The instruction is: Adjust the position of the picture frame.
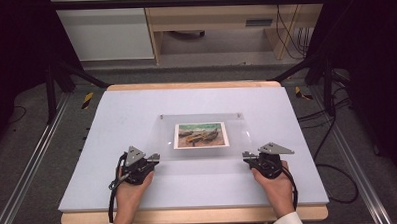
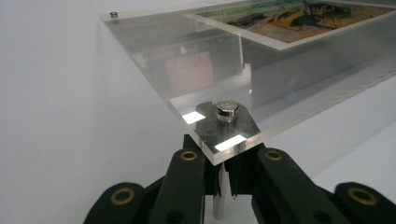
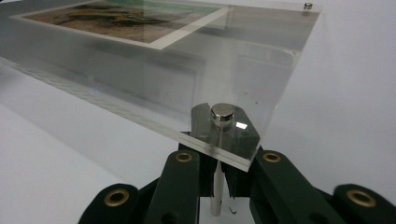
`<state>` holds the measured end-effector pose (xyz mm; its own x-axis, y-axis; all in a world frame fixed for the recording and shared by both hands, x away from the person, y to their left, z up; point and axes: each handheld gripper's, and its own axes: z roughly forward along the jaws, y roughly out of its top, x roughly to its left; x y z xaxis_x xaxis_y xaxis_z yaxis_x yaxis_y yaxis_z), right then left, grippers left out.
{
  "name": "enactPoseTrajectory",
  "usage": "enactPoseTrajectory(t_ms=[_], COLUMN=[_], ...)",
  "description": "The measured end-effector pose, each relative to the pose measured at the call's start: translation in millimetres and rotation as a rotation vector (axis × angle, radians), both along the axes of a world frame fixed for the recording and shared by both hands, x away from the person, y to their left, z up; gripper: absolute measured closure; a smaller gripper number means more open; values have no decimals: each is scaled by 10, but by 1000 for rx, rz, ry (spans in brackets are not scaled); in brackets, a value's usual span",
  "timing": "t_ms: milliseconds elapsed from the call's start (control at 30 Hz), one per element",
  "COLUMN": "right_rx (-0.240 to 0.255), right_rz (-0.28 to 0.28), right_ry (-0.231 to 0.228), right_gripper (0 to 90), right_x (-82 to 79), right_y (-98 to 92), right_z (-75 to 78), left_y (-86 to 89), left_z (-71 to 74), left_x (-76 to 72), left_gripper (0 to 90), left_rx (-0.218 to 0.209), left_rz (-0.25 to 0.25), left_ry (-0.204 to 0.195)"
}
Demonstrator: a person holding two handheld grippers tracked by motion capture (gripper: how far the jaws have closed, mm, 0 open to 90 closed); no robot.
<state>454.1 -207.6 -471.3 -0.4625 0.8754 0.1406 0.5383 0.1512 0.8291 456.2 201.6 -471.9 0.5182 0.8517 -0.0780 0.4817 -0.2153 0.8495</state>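
Observation:
A clear acrylic plate (image 1: 162, 138) with a small painting print (image 1: 201, 135) under it lies at the middle of the white board (image 1: 111, 115). My left gripper (image 1: 155, 156) is at the plate's near left corner. In the left gripper view, the left gripper (image 2: 223, 156) is shut on a thin metal post (image 2: 218, 196) under that corner, topped by a round metal cap (image 2: 227, 109). My right gripper (image 1: 245, 154) is at the near right corner. The right gripper (image 3: 215, 161) is likewise shut on the corner post (image 3: 215, 191) below its cap (image 3: 222, 112). Both near corners look slightly raised off the board.
Small metal caps mark the plate's far corners (image 1: 162, 116) (image 1: 239, 113). The board rests on a wooden table (image 1: 185, 86) between black frame struts (image 1: 50, 92). Cables (image 1: 332, 132) run on the floor at the right. A cabinet (image 1: 208, 21) stands behind.

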Motion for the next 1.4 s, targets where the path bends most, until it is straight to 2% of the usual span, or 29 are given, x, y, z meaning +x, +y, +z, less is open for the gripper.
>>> enactPoseTrajectory(t_ms=[167,467,567,633,667,700,733,767,800,833,867,967,1067,1100,1133,1233,1400], right_rx=[-17,-13,-11,-13,-13,-17,-20,-20,-4,-4,0,1,1,-10,-10,15,8], right_rz=[-1,1,0,2,2,-23,-35,-35,-35,-35,-19,-15,0,16,16,26,39], right_ry=[11,13,16,18,18,27,28,28,35,35,46,45,43,35,35,34,-4], right_gripper=[835,834,801,697,697,554,504,504,405,405,347,288,248,213,213,175,152], right_x=[36,38,36,35,35,21,12,12,-12,-12,-34,-73,-94,-108,-108,-106,-122], right_y=[14,18,18,10,10,-7,-19,-19,-51,-51,-75,-82,-77,-67,-67,-47,-26], right_z=[-33,-42,-40,-40,-40,-22,-11,-11,10,10,23,61,80,92,92,159,244], left_y=[-1,3,9,30,30,51,64,70,74,74,67,53,61,72,72,101,144], left_z=[-44,-42,-41,-34,-34,-31,-30,-29,-26,-19,6,28,29,48,48,131,188], left_x=[22,29,28,31,31,35,39,36,20,3,-11,-27,-45,-42,-42,-29,-12], left_gripper=[837,836,831,773,719,655,604,604,525,525,453,354,280,259,245,189,137], left_rx=[6,4,5,8,8,3,-2,4,18,26,24,4,-3,-24,-24,-64,-102], left_rz=[6,3,2,8,8,6,-5,-16,-15,-15,-24,-59,-56,-59,-59,-69,-70], left_ry=[5,8,10,16,16,28,44,61,57,52,55,76,74,80,80,71,60])
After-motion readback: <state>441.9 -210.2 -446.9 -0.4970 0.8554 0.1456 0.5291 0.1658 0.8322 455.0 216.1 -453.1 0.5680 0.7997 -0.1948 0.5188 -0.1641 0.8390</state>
